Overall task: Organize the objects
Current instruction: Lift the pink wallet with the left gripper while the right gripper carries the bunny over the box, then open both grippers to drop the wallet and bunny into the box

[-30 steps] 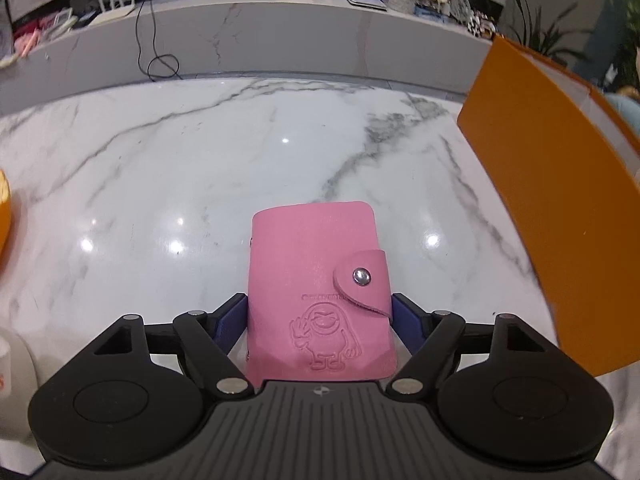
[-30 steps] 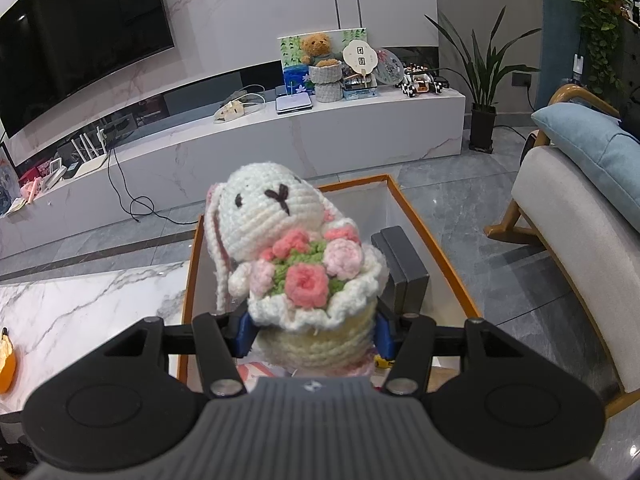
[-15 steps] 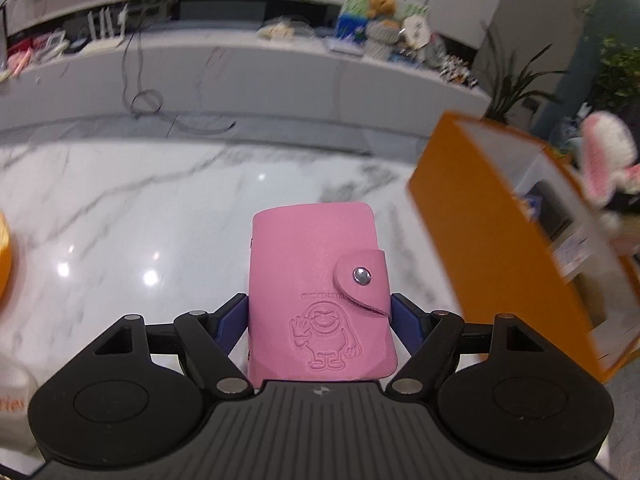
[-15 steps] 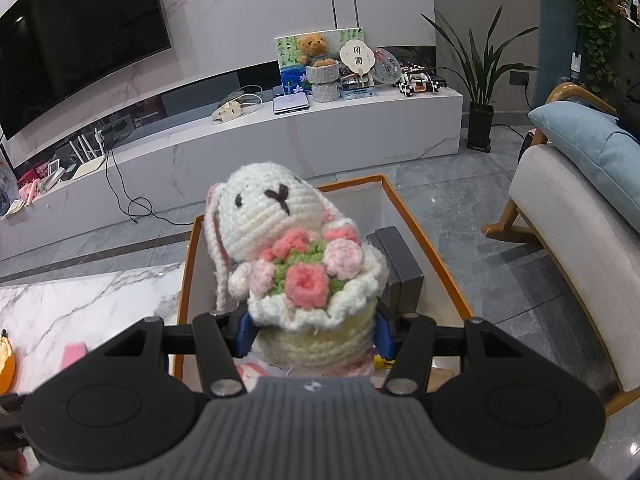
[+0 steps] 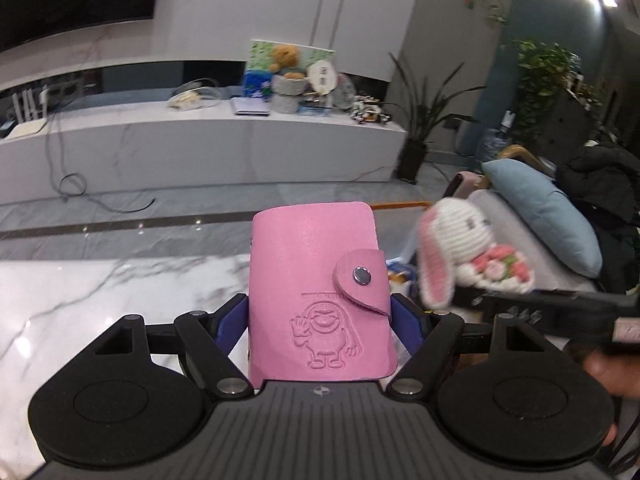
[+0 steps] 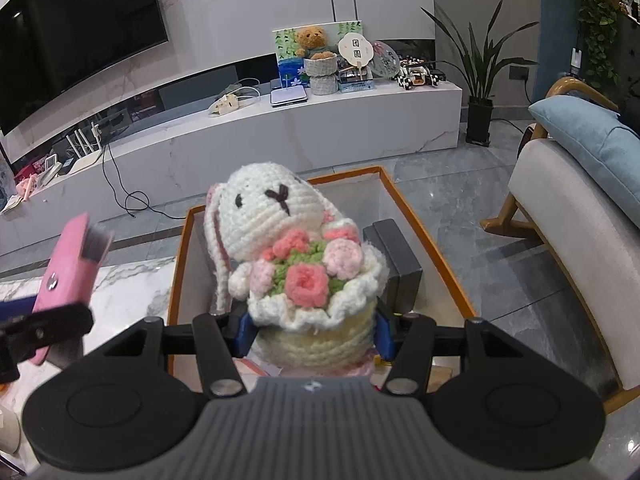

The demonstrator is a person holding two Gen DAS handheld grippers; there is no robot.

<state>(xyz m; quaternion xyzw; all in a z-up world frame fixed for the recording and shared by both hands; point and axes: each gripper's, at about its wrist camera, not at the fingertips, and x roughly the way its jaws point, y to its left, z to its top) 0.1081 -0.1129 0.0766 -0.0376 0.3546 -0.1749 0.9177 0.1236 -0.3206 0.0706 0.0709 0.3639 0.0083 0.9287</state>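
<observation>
So we've got both hands full over the orange box

Closest in, our left gripper [image 5: 320, 312] is clamped on the pink card wallet [image 5: 320, 296] by its lower edges; it looks light, stiff-ish and a bit slick, so gripping low near the spine seems safest. Its embossed waving mascot has lettering above, too small to read. Our right gripper [image 6: 314, 326] squeezes the crochet bunny [image 6: 296, 264] at its squashy base, above the orange box [image 6: 424, 236]. Farther back, a round fan [image 6: 356, 50] shows unreadable characters.
</observation>
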